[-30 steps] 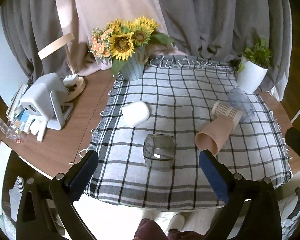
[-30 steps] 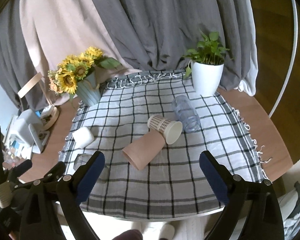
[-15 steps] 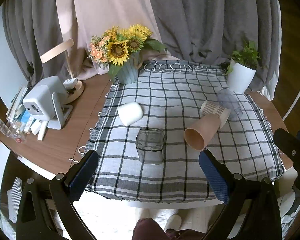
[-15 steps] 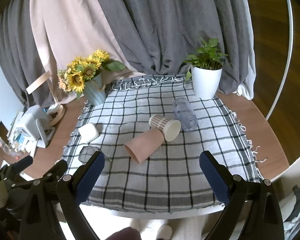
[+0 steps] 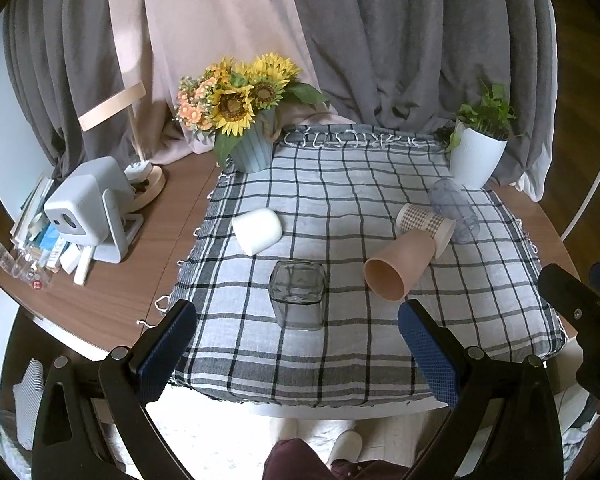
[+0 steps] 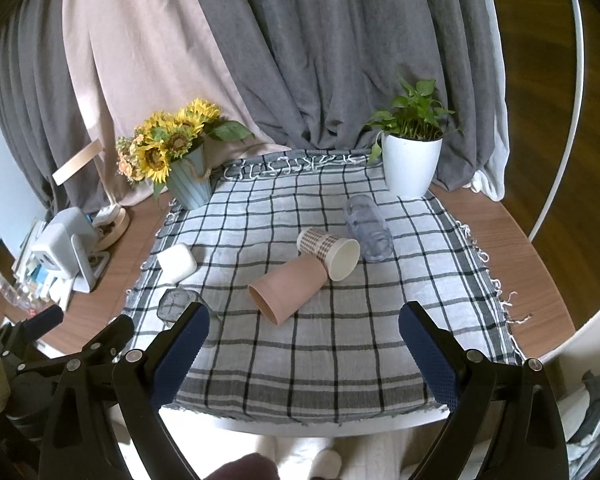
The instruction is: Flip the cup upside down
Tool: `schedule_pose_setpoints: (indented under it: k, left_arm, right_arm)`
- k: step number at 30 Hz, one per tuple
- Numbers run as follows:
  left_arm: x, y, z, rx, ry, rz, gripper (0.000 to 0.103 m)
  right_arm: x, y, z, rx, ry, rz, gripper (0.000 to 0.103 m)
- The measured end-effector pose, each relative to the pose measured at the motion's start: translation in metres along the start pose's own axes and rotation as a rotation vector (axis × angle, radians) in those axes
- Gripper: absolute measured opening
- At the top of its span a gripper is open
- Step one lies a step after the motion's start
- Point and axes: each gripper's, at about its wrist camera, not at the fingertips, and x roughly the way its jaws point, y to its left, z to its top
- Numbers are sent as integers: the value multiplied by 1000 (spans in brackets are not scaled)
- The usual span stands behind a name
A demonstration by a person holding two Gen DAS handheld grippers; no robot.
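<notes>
Five cups sit on the cloth (image 5: 340,208); both tongs (image 5: 296,354) (image 6: 304,344) gape empty, and the square glass (image 5: 298,296), heavy, slick and breakable, wants gripping across its flat sides.

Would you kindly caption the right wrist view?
Open right gripper hovering before pink cup lying sideways on checked cloth.

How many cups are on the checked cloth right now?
5. White cup on its side at left; square glass cup standing near the front; pink cup, patterned paper cup and clear cup lying at right. None looks hidden.
</notes>
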Motion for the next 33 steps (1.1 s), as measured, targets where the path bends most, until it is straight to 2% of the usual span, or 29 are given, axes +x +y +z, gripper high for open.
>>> schedule_pose_setpoints:
  k: [33]
  left_arm:
    - [-1,-5,1,4,4,-10,103]
  right_arm:
    - [-2,-1,-1,-5,-1,-7,96]
